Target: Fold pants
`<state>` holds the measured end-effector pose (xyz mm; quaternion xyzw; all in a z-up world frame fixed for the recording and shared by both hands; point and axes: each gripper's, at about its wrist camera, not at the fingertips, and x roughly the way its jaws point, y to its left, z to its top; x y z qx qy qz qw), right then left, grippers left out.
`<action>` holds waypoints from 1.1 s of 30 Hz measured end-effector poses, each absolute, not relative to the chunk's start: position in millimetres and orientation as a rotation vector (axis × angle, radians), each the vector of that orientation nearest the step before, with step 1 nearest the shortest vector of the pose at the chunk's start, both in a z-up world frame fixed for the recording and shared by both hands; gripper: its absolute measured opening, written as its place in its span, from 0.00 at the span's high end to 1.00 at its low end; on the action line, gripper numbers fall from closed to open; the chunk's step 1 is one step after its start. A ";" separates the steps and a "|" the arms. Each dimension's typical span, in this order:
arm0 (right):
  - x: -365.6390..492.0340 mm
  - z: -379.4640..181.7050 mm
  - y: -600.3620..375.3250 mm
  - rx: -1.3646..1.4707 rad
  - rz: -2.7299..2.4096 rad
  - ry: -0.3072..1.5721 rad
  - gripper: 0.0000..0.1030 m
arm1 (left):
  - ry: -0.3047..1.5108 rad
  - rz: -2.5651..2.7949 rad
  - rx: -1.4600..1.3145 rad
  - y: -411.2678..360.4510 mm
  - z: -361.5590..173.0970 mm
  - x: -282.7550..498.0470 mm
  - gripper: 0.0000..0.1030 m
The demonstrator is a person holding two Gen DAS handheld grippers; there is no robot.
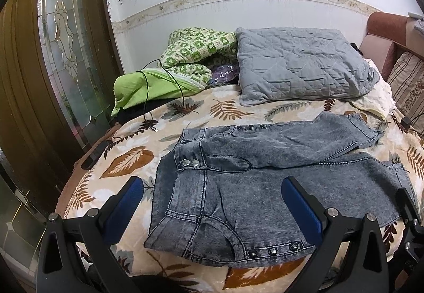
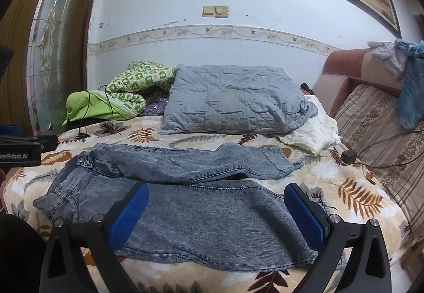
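Left gripper (image 1: 212,203): jaws spread wide, holding nothing, poised above the waist end of the jeans (image 1: 238,187). Between its blue pads (image 1: 124,203) lie the waistband and hip; just ahead of the jaws, two metal snaps (image 1: 191,162) at the fly. Three dark studs (image 1: 273,250) sit low by the right pad, on the near pocket edge.

Right gripper (image 2: 216,209): jaws likewise parted and empty, over the near leg of the jeans (image 2: 212,224), which passes under and between both pads (image 2: 129,213). The far leg (image 2: 198,163) lies beyond the jaws, angled away, its hem to the right.

Judgement: one gripper at the waist and one at the leg suits a two-point lift, probably to bring the near leg onto the far one. No fold done yet.

Count: one pair of jeans, two legs apart. Two grippers.

Farther out: leaf-print blanket (image 2: 344,192) underneath; one grey quilted pillow (image 2: 233,99) well beyond the jaws; one green bundle of bedding (image 1: 185,62) to its left with a black cable (image 1: 148,91) over it.
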<state>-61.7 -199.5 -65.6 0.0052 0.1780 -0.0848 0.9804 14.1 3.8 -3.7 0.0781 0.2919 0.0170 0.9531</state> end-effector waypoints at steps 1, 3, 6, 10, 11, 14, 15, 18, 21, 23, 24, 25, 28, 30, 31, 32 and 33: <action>-61.2 -65.9 -199.6 0.008 -0.173 0.360 0.00 | 0.596 0.034 0.158 4.3 -4.9 15.3 0.00; -60.2 -66.0 -201.8 0.010 -0.177 0.363 0.00 | 0.604 0.032 0.159 5.4 -7.6 17.6 0.00; -60.9 -62.5 -215.0 0.016 -0.211 0.354 0.00 | 0.621 0.035 0.163 8.7 -13.1 22.0 0.00; -66.2 -53.7 -254.3 0.073 -0.299 0.338 0.00 | 0.640 0.047 0.166 14.2 -19.7 27.2 0.00; -66.8 -51.9 -269.7 0.102 -0.327 0.340 0.00 | 0.643 0.048 0.167 15.1 -20.9 28.3 0.00; -55.3 -50.5 -321.1 0.169 -0.396 0.379 0.00 | 0.650 0.046 0.166 15.1 -23.5 34.7 0.00; -46.2 -50.9 -337.4 0.184 -0.405 0.408 0.00 | 0.654 0.045 0.164 14.4 -25.0 37.3 0.00; -19.5 -58.6 -381.1 0.224 -0.408 0.509 0.00 | 0.676 0.039 0.156 13.6 -31.0 45.2 0.00; 12.4 -76.9 -420.9 0.320 -0.338 0.630 0.01 | 0.701 0.041 0.159 11.6 -39.9 52.9 0.00; 30.1 -96.5 -449.2 0.448 -0.275 0.707 0.14 | 0.718 0.052 0.171 11.1 -47.6 57.5 0.00; 34.4 -104.4 -457.6 0.496 -0.257 0.734 0.19 | 0.725 0.054 0.173 11.1 -50.5 58.7 0.00; 39.1 -117.2 -468.6 0.555 -0.251 0.770 0.28 | 0.733 0.058 0.177 11.2 -54.4 60.4 0.00; 42.1 -139.7 -487.0 0.633 -0.272 0.819 0.34 | 0.745 0.056 0.179 10.6 -61.5 64.1 0.00; 45.3 -146.2 -494.0 0.649 -0.274 0.823 0.35 | 0.749 0.049 0.176 9.7 -65.0 66.5 0.00; 48.4 -147.8 -495.6 0.652 -0.260 0.825 0.37 | 0.752 0.045 0.172 9.1 -66.5 67.3 0.00; 51.4 -150.5 -496.1 0.643 -0.254 0.834 0.39 | 0.757 0.038 0.168 8.8 -67.8 68.4 0.00; 54.6 -151.9 -496.0 0.637 -0.258 0.849 0.40 | 0.761 0.033 0.166 8.5 -68.9 69.0 0.00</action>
